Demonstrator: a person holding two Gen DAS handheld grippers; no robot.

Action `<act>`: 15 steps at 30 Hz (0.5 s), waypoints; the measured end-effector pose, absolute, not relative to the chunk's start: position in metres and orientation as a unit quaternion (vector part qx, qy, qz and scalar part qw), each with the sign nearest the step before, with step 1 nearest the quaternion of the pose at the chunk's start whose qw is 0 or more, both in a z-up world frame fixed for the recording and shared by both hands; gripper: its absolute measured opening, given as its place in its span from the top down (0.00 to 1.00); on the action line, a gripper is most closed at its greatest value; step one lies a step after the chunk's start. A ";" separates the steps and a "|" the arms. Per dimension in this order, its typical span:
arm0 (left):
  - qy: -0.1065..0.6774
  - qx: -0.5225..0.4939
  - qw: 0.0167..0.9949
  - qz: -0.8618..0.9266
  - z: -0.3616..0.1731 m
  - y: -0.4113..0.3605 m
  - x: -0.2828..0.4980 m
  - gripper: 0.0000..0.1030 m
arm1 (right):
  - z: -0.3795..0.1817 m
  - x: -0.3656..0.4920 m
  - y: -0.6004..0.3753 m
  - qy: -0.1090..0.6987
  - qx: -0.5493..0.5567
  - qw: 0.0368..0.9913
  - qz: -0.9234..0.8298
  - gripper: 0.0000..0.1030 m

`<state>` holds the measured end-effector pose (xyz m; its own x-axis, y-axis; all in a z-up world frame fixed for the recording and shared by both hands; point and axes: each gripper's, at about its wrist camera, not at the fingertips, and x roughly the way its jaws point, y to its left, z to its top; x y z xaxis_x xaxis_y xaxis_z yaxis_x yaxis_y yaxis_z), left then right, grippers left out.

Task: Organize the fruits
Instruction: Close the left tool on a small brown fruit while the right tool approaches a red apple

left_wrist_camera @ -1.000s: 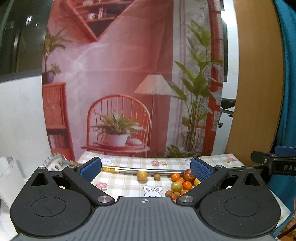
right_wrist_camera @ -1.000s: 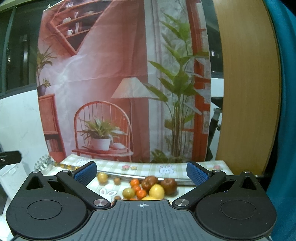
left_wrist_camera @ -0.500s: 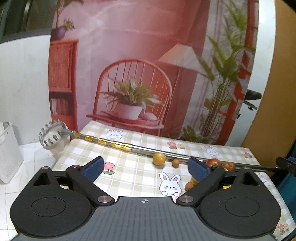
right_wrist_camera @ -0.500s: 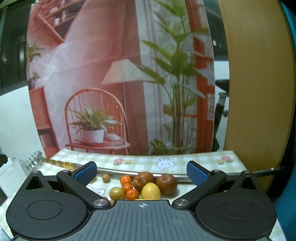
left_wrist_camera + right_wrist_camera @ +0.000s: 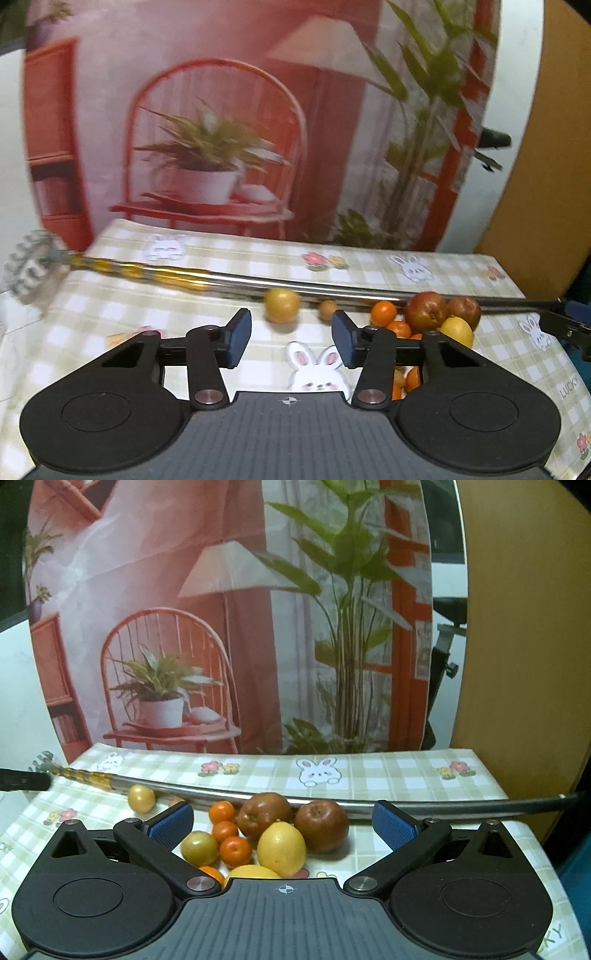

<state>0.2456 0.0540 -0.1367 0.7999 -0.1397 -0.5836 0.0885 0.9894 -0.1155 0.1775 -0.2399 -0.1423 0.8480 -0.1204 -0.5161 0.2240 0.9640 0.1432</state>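
Note:
A pile of fruit lies on the checked tablecloth (image 5: 388, 775): two reddish-brown apples (image 5: 264, 818), a lemon (image 5: 281, 849), a greenish plum (image 5: 199, 848) and several small oranges (image 5: 235, 850). My right gripper (image 5: 282, 821) is open wide just in front of the pile, holding nothing. In the left wrist view a yellow round fruit (image 5: 282, 305) and a small brown fruit (image 5: 327, 309) lie apart from the pile's apples (image 5: 424, 312). My left gripper (image 5: 291, 339) is open at a narrow gap, empty, just short of the yellow fruit.
A long metal rod (image 5: 332, 801) with a gold-banded end lies across the table behind the fruit; its round wire head (image 5: 27, 269) overhangs the left edge. A printed backdrop (image 5: 221, 627) stands at the table's far edge. A wooden panel (image 5: 517, 664) is at the right.
Both grippers came lower and nearer the fruit. The left gripper's jaws narrowed from wide open to a small gap. The right gripper stayed wide open.

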 end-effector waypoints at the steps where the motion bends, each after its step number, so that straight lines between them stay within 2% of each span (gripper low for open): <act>1: 0.317 -0.042 0.945 -0.070 -0.143 0.049 0.256 0.51 | -0.146 0.181 -0.242 0.263 0.102 0.955 -0.091 0.00; 7: 0.351 -0.037 0.926 -0.136 -0.186 0.019 0.320 0.55 | -0.167 0.194 -0.256 0.282 0.112 0.947 -0.102 0.00; 10: 0.361 -0.012 0.923 -0.132 -0.209 0.003 0.347 0.64 | -0.176 0.197 -0.264 0.291 0.120 0.943 -0.104 0.00; 15: 0.375 -0.010 0.920 -0.113 -0.236 -0.006 0.377 0.64 | -0.189 0.198 -0.277 0.303 0.131 0.938 -0.109 0.00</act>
